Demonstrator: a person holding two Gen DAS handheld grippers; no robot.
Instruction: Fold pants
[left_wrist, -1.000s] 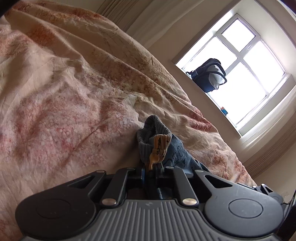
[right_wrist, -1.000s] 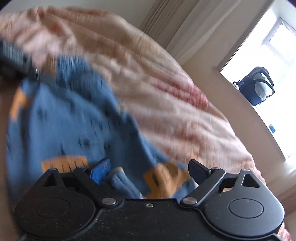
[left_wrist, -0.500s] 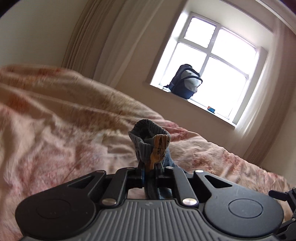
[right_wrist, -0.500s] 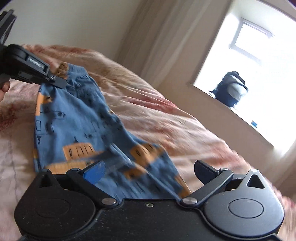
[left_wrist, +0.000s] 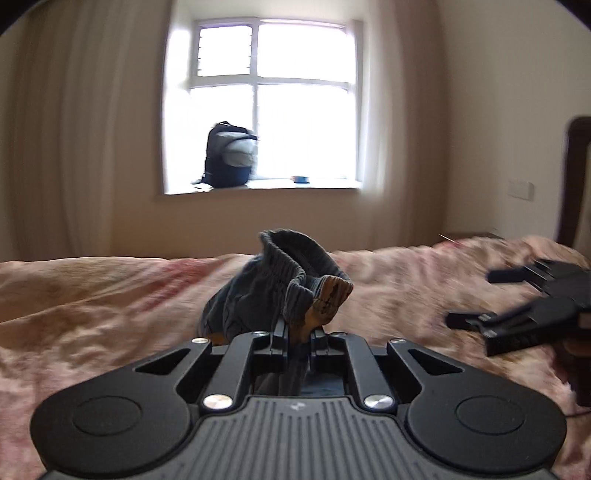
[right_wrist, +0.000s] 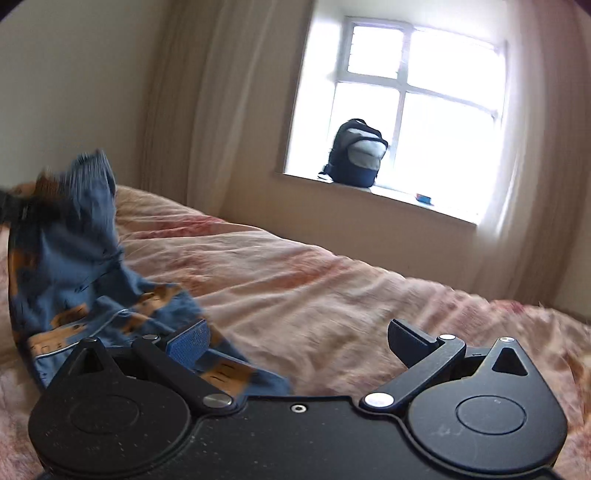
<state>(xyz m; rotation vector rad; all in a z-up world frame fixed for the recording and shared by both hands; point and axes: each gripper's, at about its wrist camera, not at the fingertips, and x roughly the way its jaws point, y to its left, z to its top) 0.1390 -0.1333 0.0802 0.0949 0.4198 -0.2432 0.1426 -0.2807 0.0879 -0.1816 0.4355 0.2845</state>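
The blue pants (right_wrist: 70, 266) with orange patches hang from their waistband at the far left of the right wrist view and trail down onto the bed. My left gripper (left_wrist: 297, 330) is shut on the ribbed waistband (left_wrist: 295, 269), which bunches above its jaws. It also shows at the left edge of the right wrist view (right_wrist: 14, 208). My right gripper (right_wrist: 299, 338) is open and empty, with the pants' lower part just beside its left finger (right_wrist: 188, 341). It shows open at the right of the left wrist view (left_wrist: 480, 299).
A rumpled pink floral bedspread (right_wrist: 332, 288) covers the bed. A dark backpack (right_wrist: 356, 155) and a small blue object (right_wrist: 424, 198) sit on the windowsill. Curtains hang beside the window. A dark headboard post (left_wrist: 576, 177) stands at the right.
Both grippers tilted up from the bed toward the window. The left lifted the waistband higher. The pants pulled away leftward from between the right gripper's open fingers.
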